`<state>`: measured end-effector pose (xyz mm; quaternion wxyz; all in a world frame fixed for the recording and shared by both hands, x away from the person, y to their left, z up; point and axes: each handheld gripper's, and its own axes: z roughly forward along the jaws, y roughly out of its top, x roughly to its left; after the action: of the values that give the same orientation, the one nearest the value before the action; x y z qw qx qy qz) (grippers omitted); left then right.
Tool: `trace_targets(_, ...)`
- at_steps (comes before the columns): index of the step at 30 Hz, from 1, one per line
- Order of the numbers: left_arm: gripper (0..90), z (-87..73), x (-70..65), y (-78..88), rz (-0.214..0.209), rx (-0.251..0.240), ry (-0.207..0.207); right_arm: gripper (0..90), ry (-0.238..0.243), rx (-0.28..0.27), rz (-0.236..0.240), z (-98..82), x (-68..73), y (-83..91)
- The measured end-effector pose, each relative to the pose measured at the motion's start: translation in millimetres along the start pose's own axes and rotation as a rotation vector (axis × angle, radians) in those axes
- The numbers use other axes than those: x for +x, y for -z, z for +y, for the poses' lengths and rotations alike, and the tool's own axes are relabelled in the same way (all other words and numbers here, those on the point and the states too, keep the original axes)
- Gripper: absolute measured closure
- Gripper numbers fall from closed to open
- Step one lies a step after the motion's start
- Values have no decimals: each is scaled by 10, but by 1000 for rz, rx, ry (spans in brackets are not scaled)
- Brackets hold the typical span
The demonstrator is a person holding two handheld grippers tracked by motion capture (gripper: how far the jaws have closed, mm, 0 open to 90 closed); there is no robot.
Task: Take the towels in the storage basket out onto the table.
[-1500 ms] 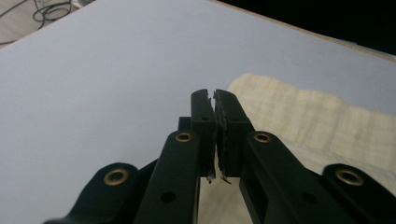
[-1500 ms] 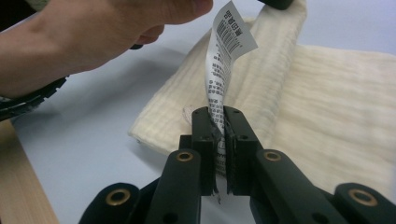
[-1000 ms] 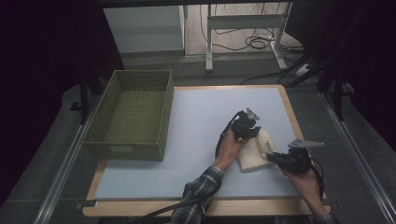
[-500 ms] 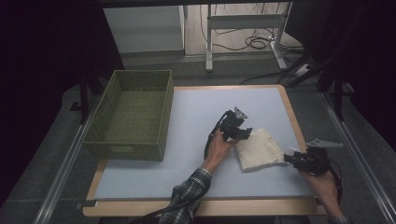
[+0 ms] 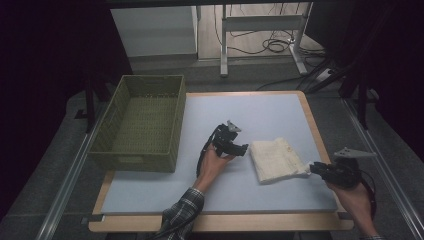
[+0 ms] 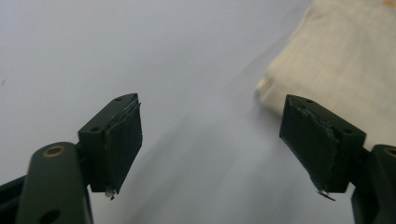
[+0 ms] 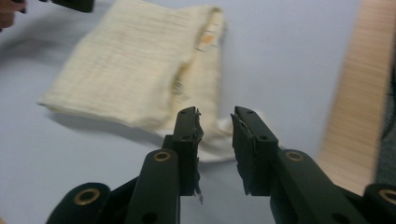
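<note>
Looking down from the high view, a cream folded cloth (image 5: 276, 160) lies flat on the pale blue mat (image 5: 260, 115) of the wooden table (image 5: 315, 132). The left gripper (image 5: 243, 148) sits just beside the cloth's left edge. The right gripper (image 5: 314, 169) is at the cloth's near right corner. A green basket (image 5: 142, 122) stands well apart at the left.

Up close in the left gripper view, the two black jaws stand wide apart, and they have just been opening. Only bare mat is between them. The cloth (image 6: 341, 70) lies past the right jaw, not touched.

From the right gripper view, the jaws are near each other with a small gap, and they have just been closing. The cloth's corner (image 7: 219, 130) sits right at the tips, but I cannot tell if the pads pinch it. This view also shows a small orange tag (image 7: 208, 38) on the cloth's (image 7: 140, 65) far edge.
</note>
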<state>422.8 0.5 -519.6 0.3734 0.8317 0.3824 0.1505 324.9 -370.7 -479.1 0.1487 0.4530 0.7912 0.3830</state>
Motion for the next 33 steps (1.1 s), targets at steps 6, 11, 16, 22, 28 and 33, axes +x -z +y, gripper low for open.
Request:
trace_targets(6,182,-199,126,34,26,28,19,679,45,23,37,125,188,-253)
trace_targets(11,176,-301,187,34,20,19,47,796,61,81,39,128,251,-479)
trace_targets(16,171,-300,174,26,28,22,41,889,108,71,17,183,343,-439)
trace_targets(22,171,-302,174,25,28,22,39,888,110,34,-43,315,241,-149)
trace_targets(28,171,-304,174,24,28,22,41,883,51,91,-42,143,51,-291)
trace_targets(33,171,-305,174,24,28,21,41,817,31,116,-31,55,24,-372)
